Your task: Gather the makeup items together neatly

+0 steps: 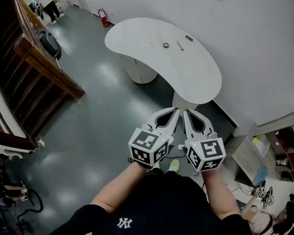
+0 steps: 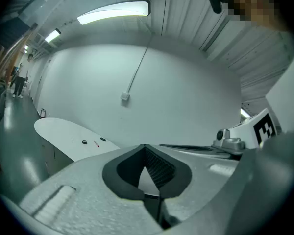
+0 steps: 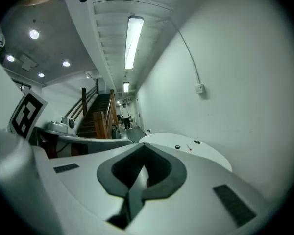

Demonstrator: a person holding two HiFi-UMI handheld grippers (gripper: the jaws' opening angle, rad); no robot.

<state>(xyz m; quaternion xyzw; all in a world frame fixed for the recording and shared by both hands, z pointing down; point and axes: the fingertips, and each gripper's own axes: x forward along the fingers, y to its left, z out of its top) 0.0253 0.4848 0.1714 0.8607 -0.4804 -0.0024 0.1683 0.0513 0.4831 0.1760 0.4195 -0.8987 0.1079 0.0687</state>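
Left claw (image 1: 176,110) and right claw (image 1: 186,112) hang closed, empty, well short of table (image 1: 137,38).

Round pot (image 1: 165,45), red pencil (image 1: 179,45), black case (image 1: 188,37) lie apart on white table (image 1: 137,35).

The person holds both grippers out in front, side by side and close together, pointing slightly downward toward the far side. The left gripper (image 1: 172,113) has its jaws pressed together with nothing between them. The right gripper (image 1: 188,114) is likewise closed and empty. The bare left forearm (image 1: 115,190) and right forearm (image 1: 218,195) reach forward, with the elbows near the body.
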